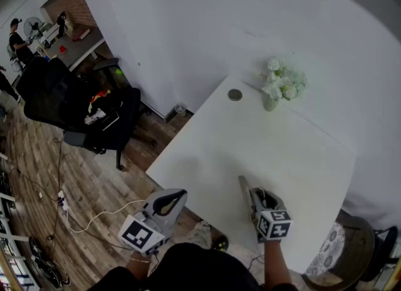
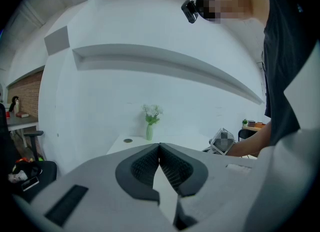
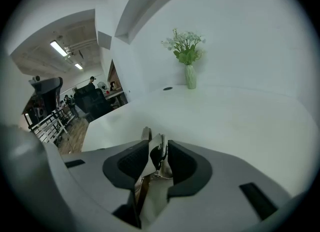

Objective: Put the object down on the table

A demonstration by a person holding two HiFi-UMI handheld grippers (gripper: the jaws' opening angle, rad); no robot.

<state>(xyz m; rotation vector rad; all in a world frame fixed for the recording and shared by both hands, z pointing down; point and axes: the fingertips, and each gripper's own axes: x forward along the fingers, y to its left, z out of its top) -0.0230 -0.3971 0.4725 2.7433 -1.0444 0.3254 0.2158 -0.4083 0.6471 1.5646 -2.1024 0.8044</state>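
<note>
Right gripper point(image 1: 253, 197) low over white tabletop point(image 1: 269, 146), fingers released, seemingly loose around slim metal object point(image 3: 152, 156). Left gripper point(image 2: 159, 147) fingers clenched, empty.

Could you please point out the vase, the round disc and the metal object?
vase point(image 1: 270, 103), head view, base
round disc point(image 1: 235, 94), head view, centre
metal object point(image 3: 156, 146), right gripper view, upper end

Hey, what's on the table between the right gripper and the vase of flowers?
Nothing: only bare tabletop between the right gripper and the vase, clearest in the right gripper view.
</note>
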